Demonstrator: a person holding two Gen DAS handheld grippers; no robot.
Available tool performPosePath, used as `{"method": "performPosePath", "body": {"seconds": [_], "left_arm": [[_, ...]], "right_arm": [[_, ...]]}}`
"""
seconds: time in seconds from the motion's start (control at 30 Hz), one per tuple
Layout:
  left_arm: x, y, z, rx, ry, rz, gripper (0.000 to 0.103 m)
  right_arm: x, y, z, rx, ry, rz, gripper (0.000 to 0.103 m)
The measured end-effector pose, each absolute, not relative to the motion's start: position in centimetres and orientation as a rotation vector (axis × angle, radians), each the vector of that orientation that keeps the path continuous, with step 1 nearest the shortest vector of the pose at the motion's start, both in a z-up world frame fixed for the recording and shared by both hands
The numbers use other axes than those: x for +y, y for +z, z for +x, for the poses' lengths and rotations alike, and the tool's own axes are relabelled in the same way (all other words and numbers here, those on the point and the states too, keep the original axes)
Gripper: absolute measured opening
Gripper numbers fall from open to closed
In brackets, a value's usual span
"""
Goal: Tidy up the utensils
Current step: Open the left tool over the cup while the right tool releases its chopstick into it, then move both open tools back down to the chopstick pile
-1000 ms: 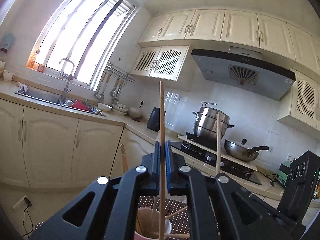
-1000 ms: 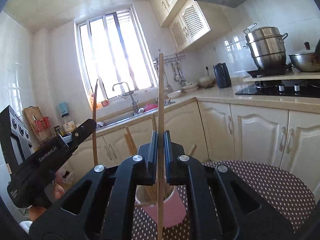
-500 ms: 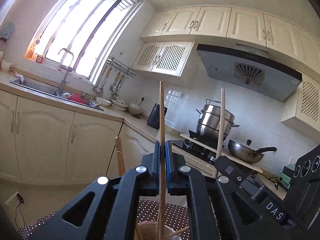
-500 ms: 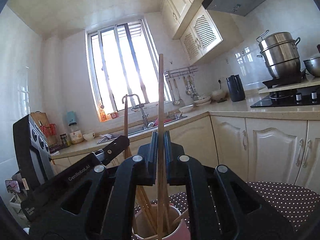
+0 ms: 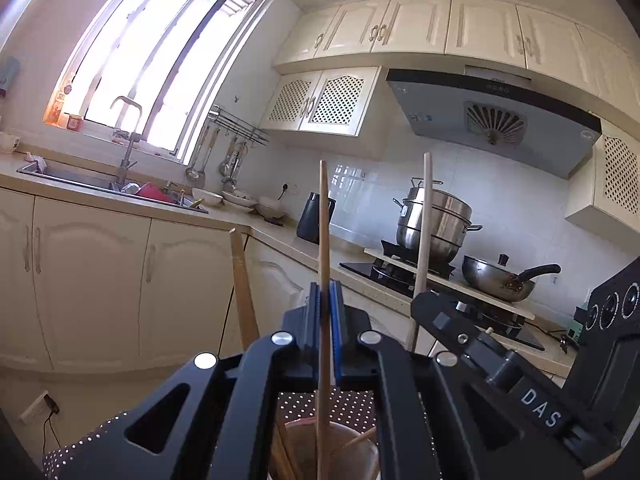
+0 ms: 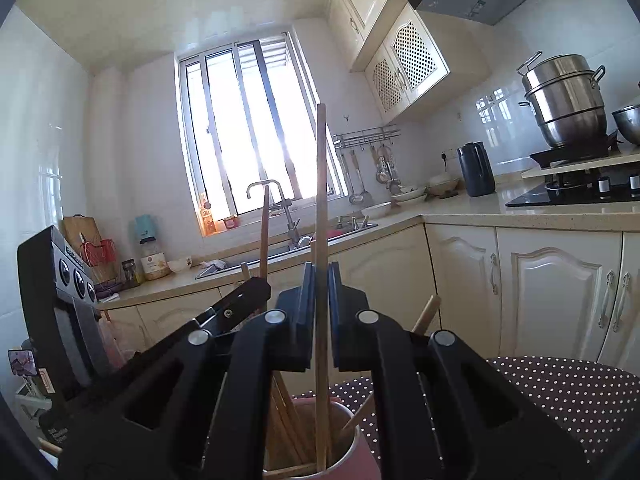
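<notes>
Nearest the left wrist camera, the left claw [image 5: 328, 312] is clamped on a wooden chopstick [image 5: 323, 240] that stands upright between its blue pads; the stick's lower end reaches down into the mouth of a pink cup [image 5: 332, 446] directly below. That cup already holds several other chopsticks leaning against its rim, and it sits on a dark polka-dot surface [image 5: 352, 404].

In the right wrist view the right claw [image 6: 320, 304] is likewise closed on a second chopstick [image 6: 321, 208], held upright, with its lower end inside the same pink cup among the loose sticks. The two claws sit close together over the cup: the right claw's black body and its stick appear just right of the left claw in the left view, and the left one shows at the left in the right view.

A flat wooden stick [image 5: 243, 288] rises just left of the left claw; where its foot rests is hidden.

Beyond the polka-dot surface run cream cabinet doors [image 6: 552, 300] under a pale counter. On that counter stand a dark kettle [image 6: 475, 170], stacked steel steamer pots [image 5: 434, 220] and a wok [image 5: 500, 280] on the hob [image 5: 400, 276]. Farther back are the sink with its tap [image 5: 128, 136], ladles hanging from a rail [image 6: 366, 134], and the bright window [image 6: 248, 132].
</notes>
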State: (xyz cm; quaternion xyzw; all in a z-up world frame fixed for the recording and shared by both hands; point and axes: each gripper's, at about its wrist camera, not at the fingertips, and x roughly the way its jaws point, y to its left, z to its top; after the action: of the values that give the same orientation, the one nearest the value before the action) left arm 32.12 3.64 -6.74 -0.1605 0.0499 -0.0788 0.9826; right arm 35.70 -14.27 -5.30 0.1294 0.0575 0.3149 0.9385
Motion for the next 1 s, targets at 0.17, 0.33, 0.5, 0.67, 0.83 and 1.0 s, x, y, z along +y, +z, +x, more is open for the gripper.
{"method": "performPosePath", "body": {"seconds": [0.17, 0.33, 0.5, 0.67, 0.83, 1.0], "left_arm": [[3.2, -7.3, 31.2, 0.121, -0.161, -0.292, 0.005], [2.9, -7.2, 30.5, 0.142, -0.161, -0.274, 0.006], [2.9, -6.9, 29.2, 0.155, -0.148, -0.254, 0.026], [2.8, -5.8, 27.0, 0.147, -0.132, -0.205, 0.027], [2.9, -4.9, 24.3, 0.144, -0.105, -0.164, 0.034], [2.4, -4.5, 21.6, 0.148, -0.076, -0.105, 0.039]], "right_arm": [[-14.5, -6.0, 34.6, 0.145, 0.640, 0.241, 0.007], [-14.7, -6.3, 33.4, 0.170, 0.622, 0.228, 0.007], [-14.7, -5.9, 31.8, 0.177, 0.612, 0.204, 0.007], [-15.4, -4.9, 30.0, 0.173, 0.598, 0.197, 0.008], [-16.4, -4.2, 27.9, 0.170, 0.566, 0.191, 0.008], [-17.5, -4.1, 25.9, 0.193, 0.508, 0.191, 0.008]]}}
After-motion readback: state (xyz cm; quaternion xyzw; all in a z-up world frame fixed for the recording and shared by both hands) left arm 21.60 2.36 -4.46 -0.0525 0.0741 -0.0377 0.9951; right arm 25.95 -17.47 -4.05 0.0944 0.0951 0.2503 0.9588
